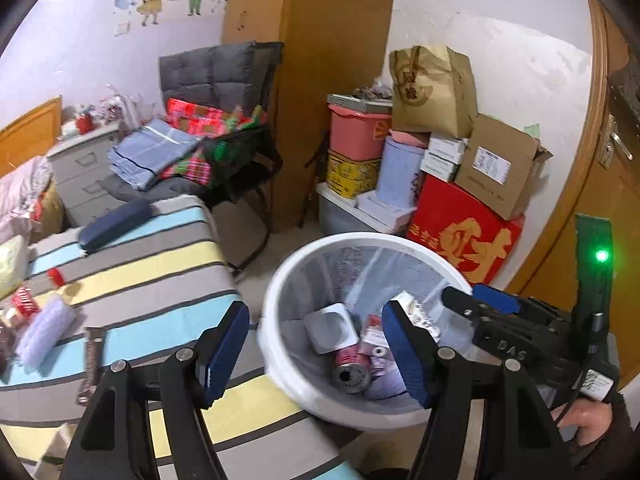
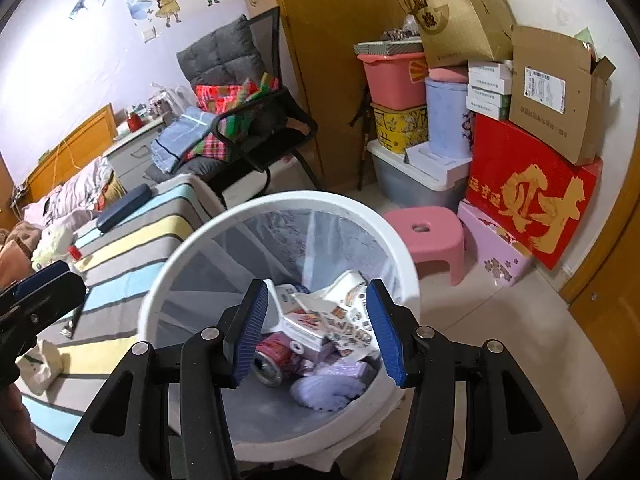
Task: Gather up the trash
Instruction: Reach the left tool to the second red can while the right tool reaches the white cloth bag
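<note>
My right gripper (image 2: 316, 330) hangs over the white trash bin (image 2: 192, 248) with its ribbed blue pads spread wide and nothing between them. My left gripper (image 1: 314, 354) is likewise spread and empty, near the bin's left rim beside the striped bed (image 1: 132, 264).

The bin is round, smooth plastic, lined with a thin translucent bag. In it lie a red drink can (image 2: 272, 360) on its side, crumpled printed wrappers (image 2: 340, 312) and a fuzzy lavender piece (image 2: 328, 390); my own fingers hide parts of the pile, and the small print on the wrappers is unreadable. From the left wrist a flat grey-white tray (image 1: 330, 328) shows in the bin too.

On the bed, far left, a fuzzy lavender item (image 1: 46, 330) and a small red wrapper (image 1: 24, 300) lie blurred, cut by the lens edge. A pink plastic stool (image 2: 424, 232) stands right of the bin.
</note>
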`<action>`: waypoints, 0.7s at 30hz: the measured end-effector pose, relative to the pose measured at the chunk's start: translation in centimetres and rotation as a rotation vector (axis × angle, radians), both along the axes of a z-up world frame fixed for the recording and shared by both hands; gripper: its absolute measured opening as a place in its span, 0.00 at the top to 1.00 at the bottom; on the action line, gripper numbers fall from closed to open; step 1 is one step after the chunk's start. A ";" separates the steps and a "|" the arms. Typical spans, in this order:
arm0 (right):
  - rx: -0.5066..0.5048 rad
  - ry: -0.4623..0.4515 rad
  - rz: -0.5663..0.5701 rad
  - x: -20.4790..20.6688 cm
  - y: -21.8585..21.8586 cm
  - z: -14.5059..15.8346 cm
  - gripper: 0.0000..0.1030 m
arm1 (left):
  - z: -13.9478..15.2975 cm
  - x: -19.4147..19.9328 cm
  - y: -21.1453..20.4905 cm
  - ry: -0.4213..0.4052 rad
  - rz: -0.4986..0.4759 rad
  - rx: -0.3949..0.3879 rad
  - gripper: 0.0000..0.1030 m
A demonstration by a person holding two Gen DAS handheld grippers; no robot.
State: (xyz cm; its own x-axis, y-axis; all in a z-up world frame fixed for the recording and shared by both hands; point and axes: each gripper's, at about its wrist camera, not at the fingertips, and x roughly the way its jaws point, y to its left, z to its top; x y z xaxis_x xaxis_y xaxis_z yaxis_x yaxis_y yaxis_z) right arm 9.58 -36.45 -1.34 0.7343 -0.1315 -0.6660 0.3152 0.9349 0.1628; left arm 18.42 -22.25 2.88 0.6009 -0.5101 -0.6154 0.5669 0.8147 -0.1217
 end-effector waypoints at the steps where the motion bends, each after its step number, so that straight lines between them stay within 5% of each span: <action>1: 0.000 -0.005 0.004 -0.1 0.4 0.2 0.49 | 0.1 -0.2 0.6 -0.004 0.011 -0.001 0.33; 21: 0.046 -0.044 0.223 0.2 11.3 -0.1 0.49 | 0.5 -4.5 18.5 -0.051 0.298 -0.029 0.33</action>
